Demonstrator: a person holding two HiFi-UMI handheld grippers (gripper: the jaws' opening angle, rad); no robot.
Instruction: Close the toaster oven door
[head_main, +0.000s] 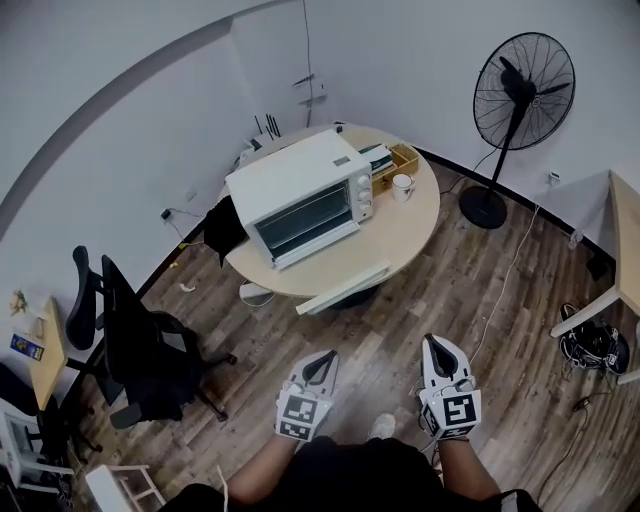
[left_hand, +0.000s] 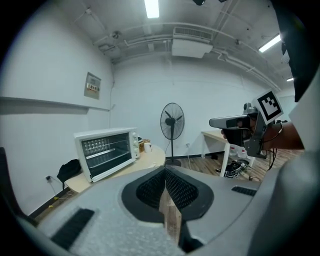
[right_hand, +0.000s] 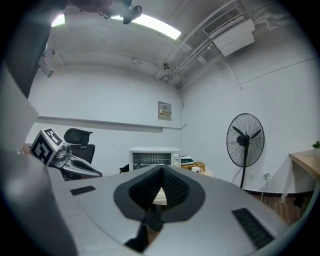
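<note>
Well ahead of us on the round bench (head_main: 405, 235) stands the toaster oven (head_main: 300, 190), front facing us, long side running across. Left gripper (head_main: 321, 360), slightly nearer, and right gripper (head_main: 437, 347) both keep fingers pressed together, empty.

Toaster oven (head_main: 300, 195) half hides dark items (head_main: 268, 126) behind; right edge crops desk (head_main: 626, 245).

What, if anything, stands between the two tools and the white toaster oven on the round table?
Nothing tall does. Bare wood floor separates the left tool and right tool from the round wooden table. A long white strip lies at the table's near edge, before the white toaster oven. The black office chair stands aside, left.
</note>
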